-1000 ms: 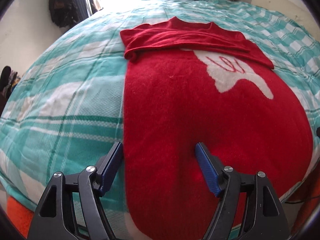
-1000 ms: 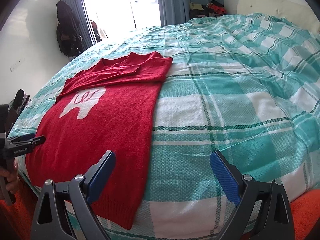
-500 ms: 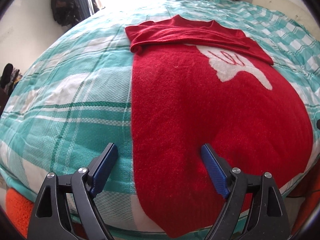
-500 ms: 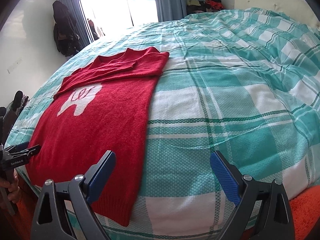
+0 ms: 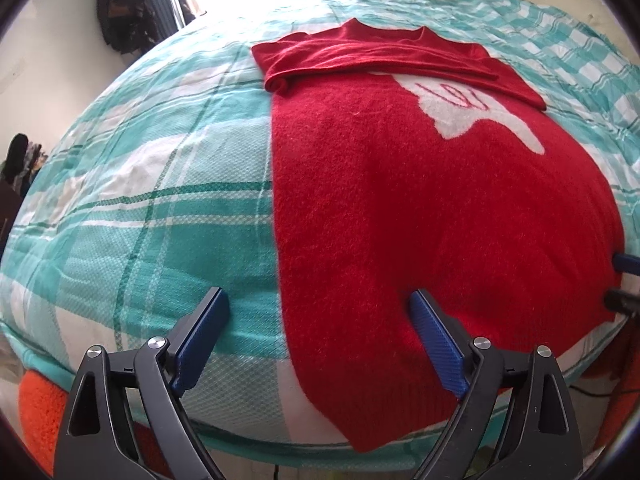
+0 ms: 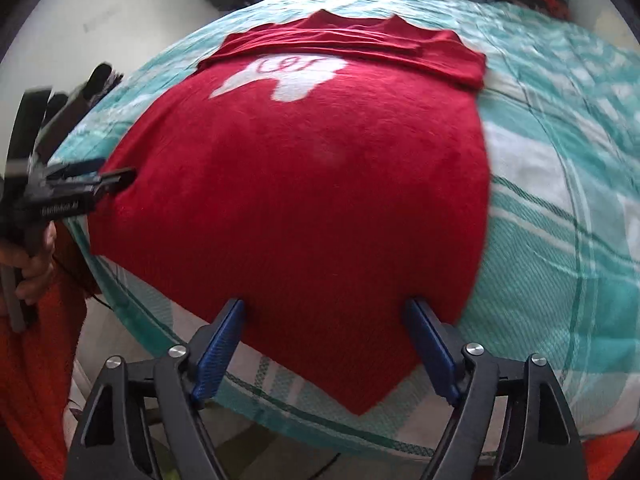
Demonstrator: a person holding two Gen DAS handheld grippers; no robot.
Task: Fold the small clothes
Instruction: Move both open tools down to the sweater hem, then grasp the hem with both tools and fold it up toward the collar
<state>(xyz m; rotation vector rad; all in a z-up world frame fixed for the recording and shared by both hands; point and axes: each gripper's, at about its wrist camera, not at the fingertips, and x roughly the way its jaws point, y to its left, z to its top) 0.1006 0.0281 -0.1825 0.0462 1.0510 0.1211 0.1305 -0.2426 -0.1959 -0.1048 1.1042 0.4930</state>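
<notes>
A checked bed (image 5: 168, 216) leaves bare room either side of the sweater (image 5: 420, 208), lying lengthwise, collar far, hem at the near edge. Left gripper (image 5: 320, 320) spread, still widening over one hem corner; right gripper (image 6: 326, 330) narrowing astride the other, gripping nothing.

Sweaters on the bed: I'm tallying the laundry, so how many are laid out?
1: a red sweater lies flat on the checked bedspread, sleeves folded across its chest. None other is visible.

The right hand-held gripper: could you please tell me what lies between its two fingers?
In the right wrist view, the red sweater's bottom hem corner lies between the open right hand-held gripper's fingers.
</notes>
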